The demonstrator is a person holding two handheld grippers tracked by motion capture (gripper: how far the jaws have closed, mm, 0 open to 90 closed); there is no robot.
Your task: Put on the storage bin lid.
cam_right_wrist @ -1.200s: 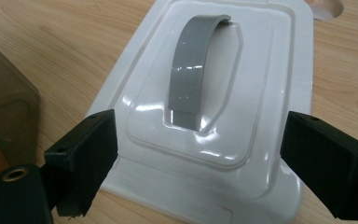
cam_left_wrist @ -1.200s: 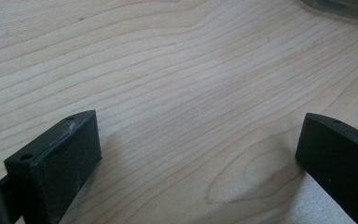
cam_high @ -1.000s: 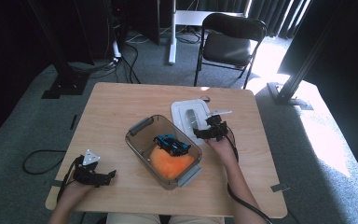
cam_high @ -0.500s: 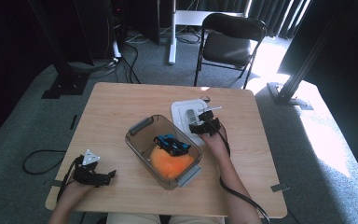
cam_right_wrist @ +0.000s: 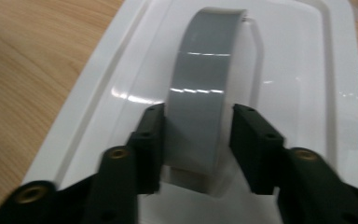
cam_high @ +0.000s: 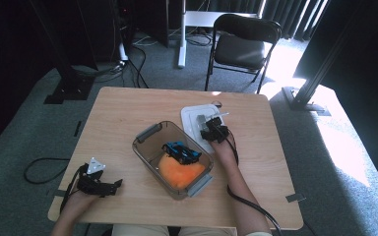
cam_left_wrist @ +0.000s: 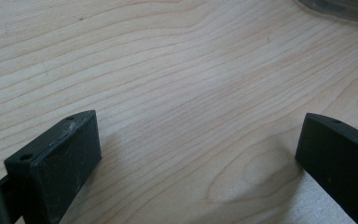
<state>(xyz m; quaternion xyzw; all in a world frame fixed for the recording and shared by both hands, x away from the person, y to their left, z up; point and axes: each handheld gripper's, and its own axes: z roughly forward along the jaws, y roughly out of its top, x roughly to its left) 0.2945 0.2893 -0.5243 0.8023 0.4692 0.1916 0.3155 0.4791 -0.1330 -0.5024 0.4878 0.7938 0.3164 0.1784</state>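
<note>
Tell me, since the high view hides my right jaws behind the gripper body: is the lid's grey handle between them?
Observer: Yes. The right gripper straddles the grey handle of the white lid; its jaws have just been closing.
Operator: Clamped yet?
Observer: Not quite, it seems: a thin gap shows beside one jaw.
Operator: And the left?
Observer: The left gripper stands open over bare table, nothing between its jaws.
</note>
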